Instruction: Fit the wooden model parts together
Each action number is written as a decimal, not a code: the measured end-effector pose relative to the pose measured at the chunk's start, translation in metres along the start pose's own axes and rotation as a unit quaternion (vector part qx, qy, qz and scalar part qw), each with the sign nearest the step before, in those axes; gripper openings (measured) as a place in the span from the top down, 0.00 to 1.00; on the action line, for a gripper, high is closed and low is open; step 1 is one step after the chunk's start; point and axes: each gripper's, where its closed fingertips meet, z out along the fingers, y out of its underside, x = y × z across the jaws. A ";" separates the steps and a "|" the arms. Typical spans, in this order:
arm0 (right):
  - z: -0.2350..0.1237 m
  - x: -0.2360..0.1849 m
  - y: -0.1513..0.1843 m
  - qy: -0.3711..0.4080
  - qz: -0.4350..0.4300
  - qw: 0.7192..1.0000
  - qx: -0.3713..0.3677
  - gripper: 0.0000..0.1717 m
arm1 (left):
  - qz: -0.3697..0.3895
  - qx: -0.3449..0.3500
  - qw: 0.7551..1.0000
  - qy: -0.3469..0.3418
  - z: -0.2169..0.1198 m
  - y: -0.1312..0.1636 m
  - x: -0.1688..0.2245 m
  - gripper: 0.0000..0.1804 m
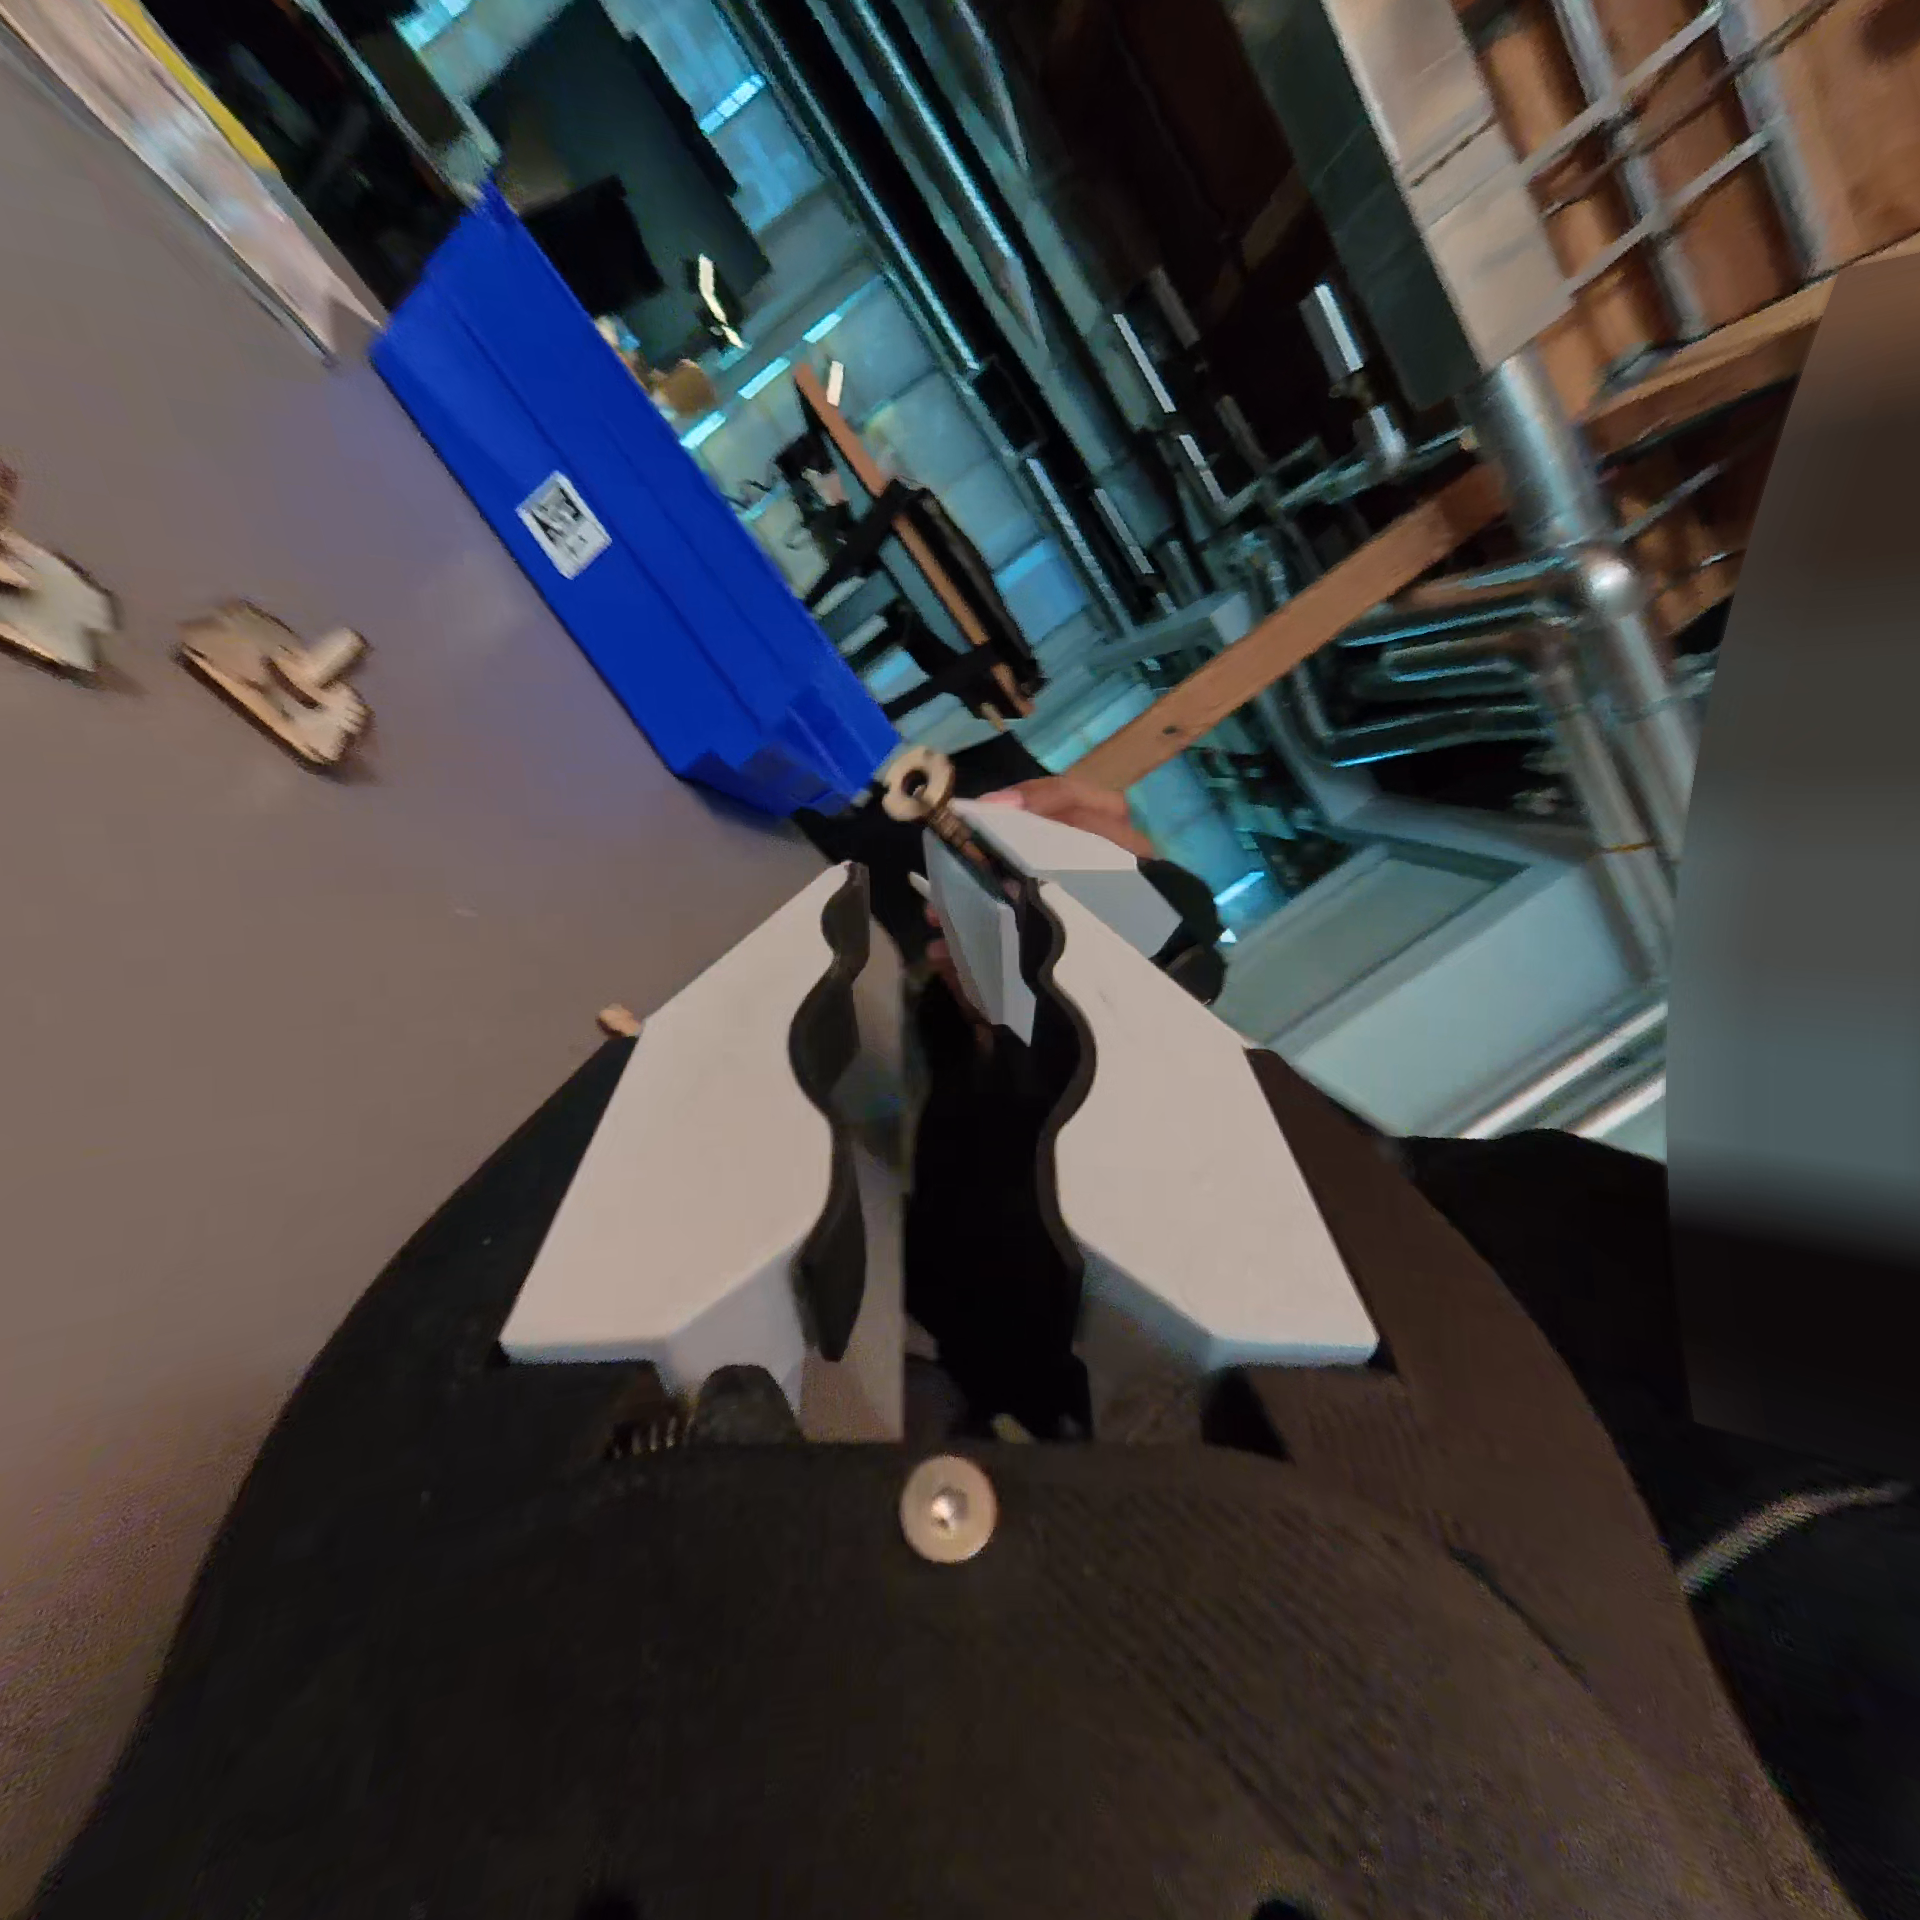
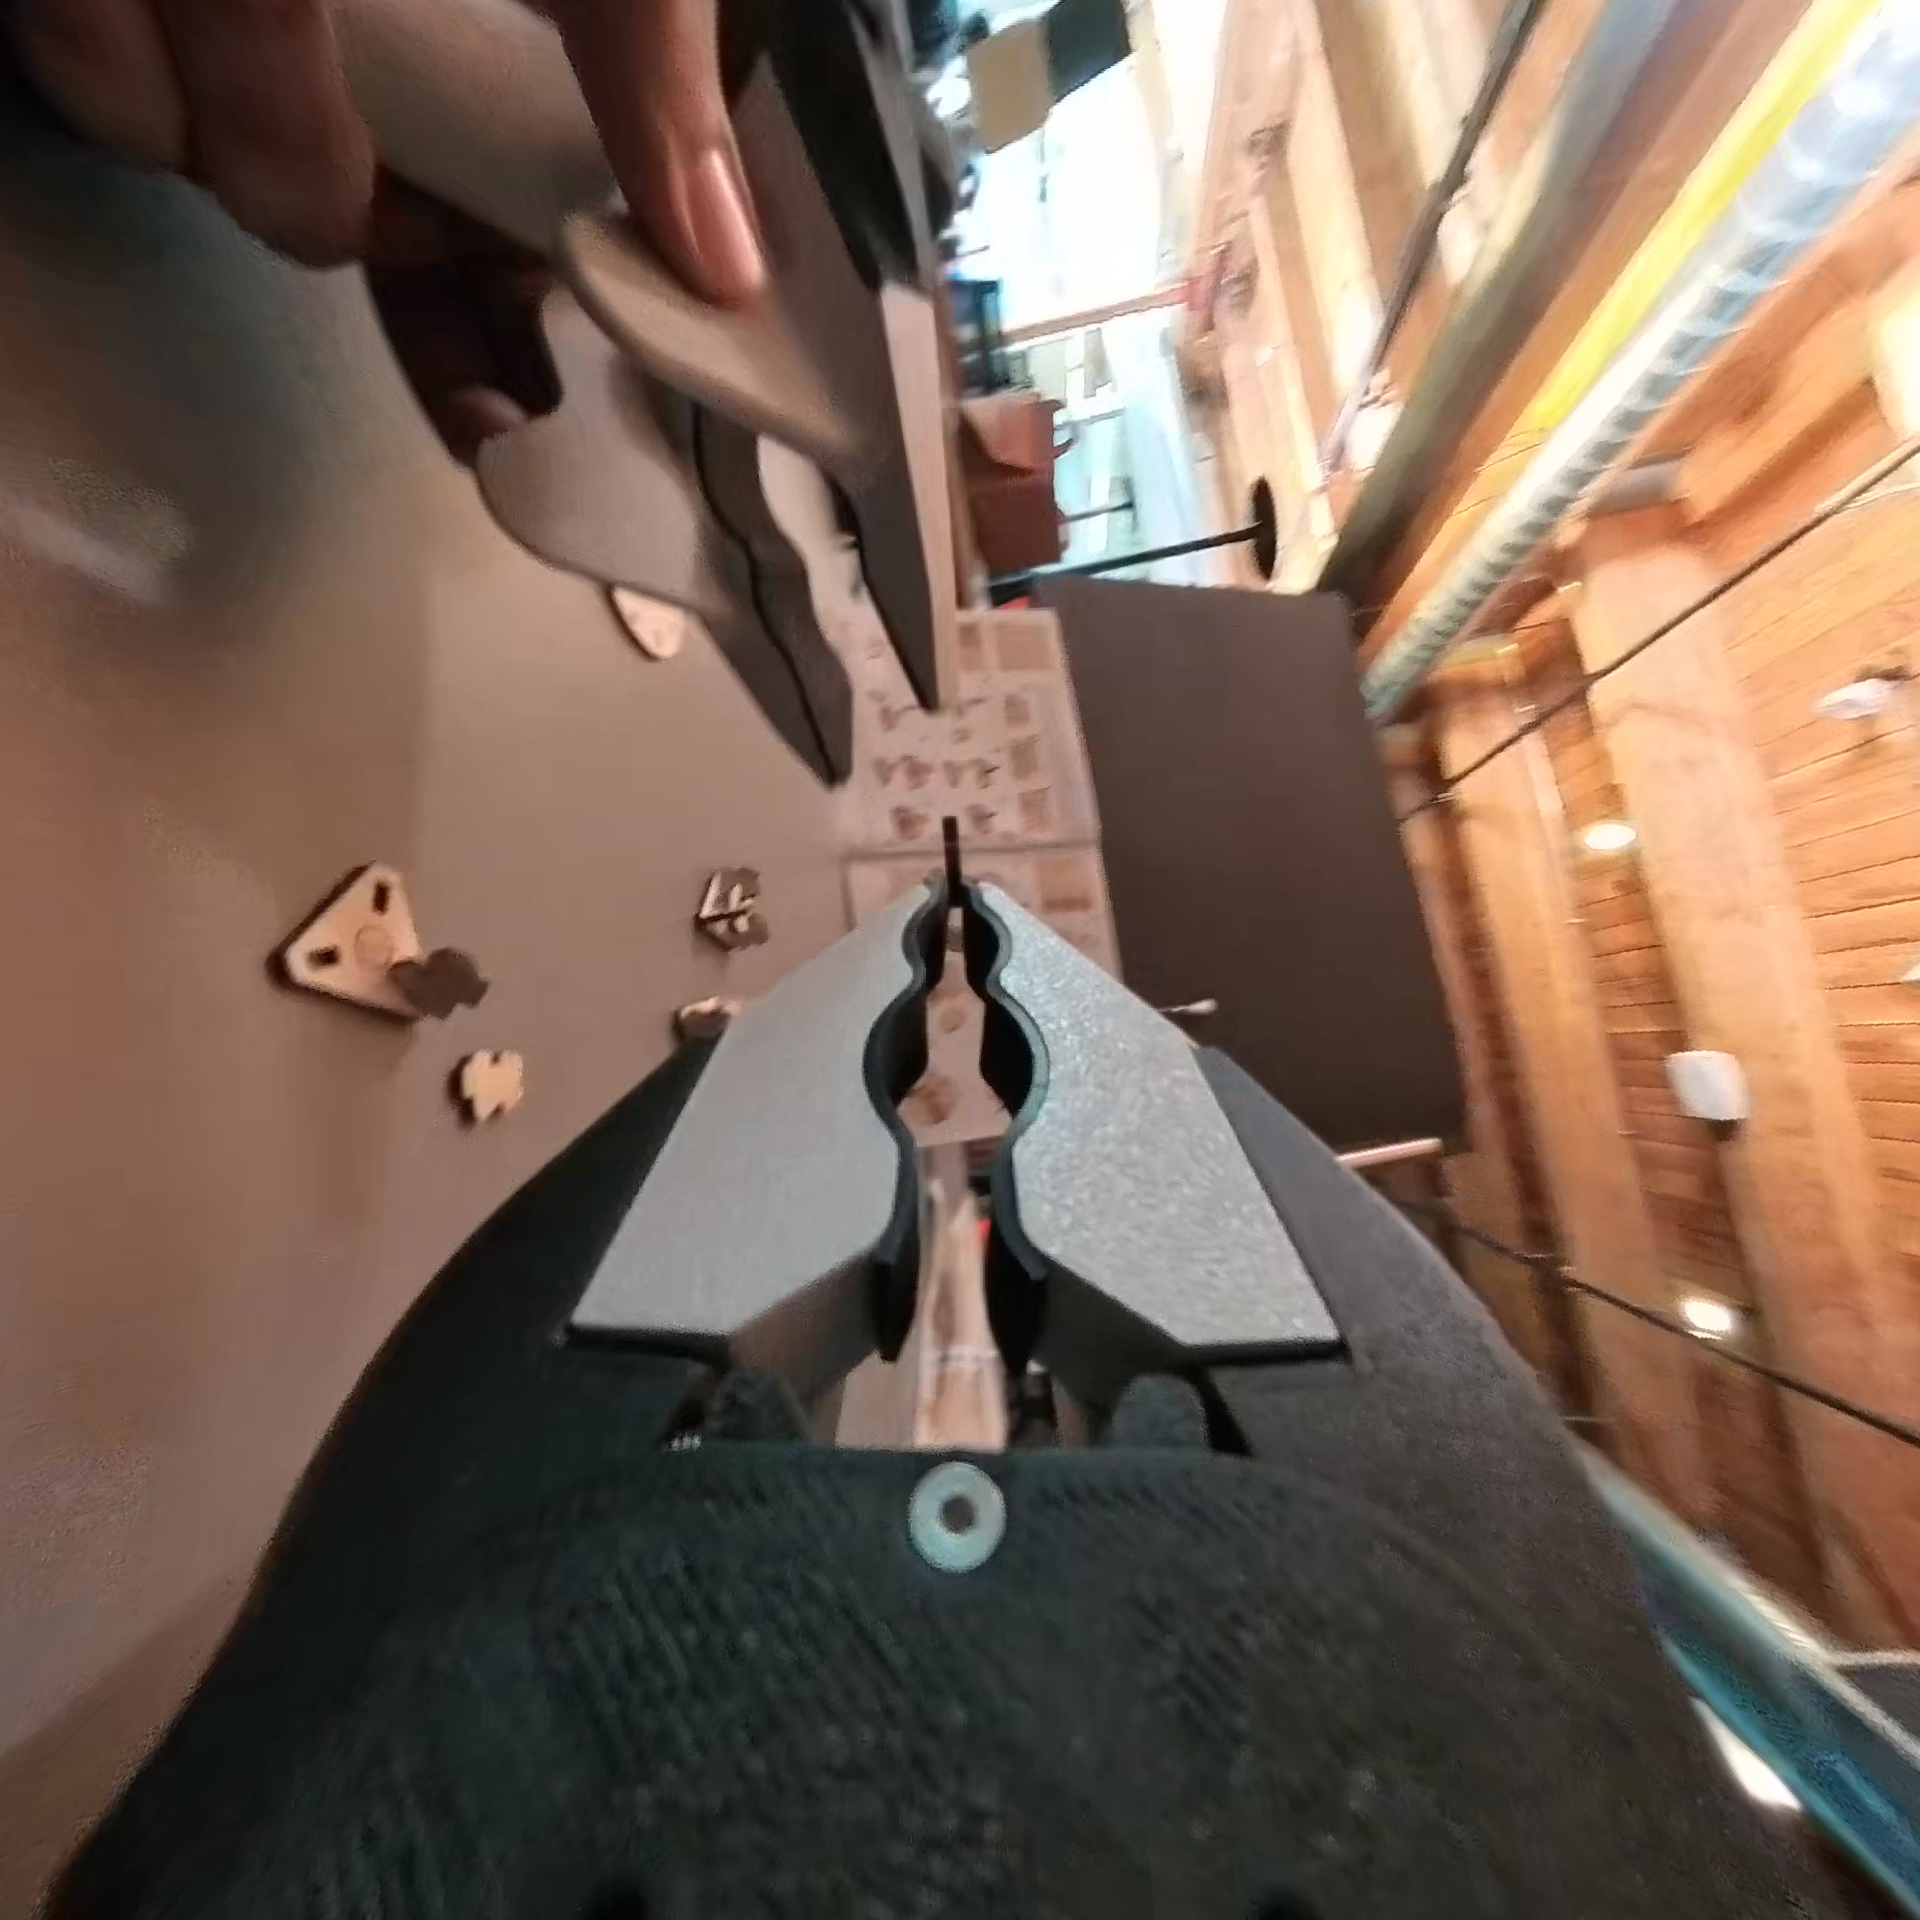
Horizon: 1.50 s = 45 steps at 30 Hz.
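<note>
Small wooden gear piece (image 1: 914,784) on a thin stem is pinched edge-on at the right gripper (image 2: 951,894) tips, pads pressed together on it, sticking out past them above the grey table (image 1: 208,987). Left gripper (image 1: 940,904) fingers stand partly apart, nothing between them, right gripper's tips just ahead. Blue bin (image 1: 623,561) sits behind on the table. Loose wooden parts nearby: triangular plate (image 2: 348,945), 2 small cog cutouts (image 2: 488,1084), another toothed piece (image 2: 732,909). Printed sheet (image 2: 987,748) lies beyond.

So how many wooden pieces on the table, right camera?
6: triangular plate far left, dark piece on it, pale one below, two beside the fingers, one behind the other gripper; maybe more hidden.
</note>
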 end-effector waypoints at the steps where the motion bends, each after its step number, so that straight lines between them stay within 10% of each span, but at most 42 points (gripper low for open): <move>1: -0.002 -0.009 0.004 -0.050 0.019 0.999 -0.004 1.00 | 0.024 0.002 1.000 -0.017 -0.002 -0.002 -0.002 0.85; 15: -0.033 -0.047 -0.014 -0.450 0.070 0.890 0.020 0.99 | 0.180 -0.116 0.969 -0.123 -0.005 0.014 -0.013 0.90; 28: -0.012 -0.076 -0.017 -0.667 0.246 0.671 -0.210 1.00 | 0.202 -0.105 0.962 -0.147 -0.020 0.003 -0.020 0.92; 37: -0.013 -0.083 -0.023 -0.678 0.224 0.661 -0.230 0.99 | 0.171 -0.060 0.978 -0.101 -0.027 -0.009 -0.010 0.91; 45: -0.005 -0.088 -0.018 -0.685 0.230 0.648 -0.241 0.99 | 0.080 -0.178 0.977 -0.090 -0.021 0.029 -0.021 0.97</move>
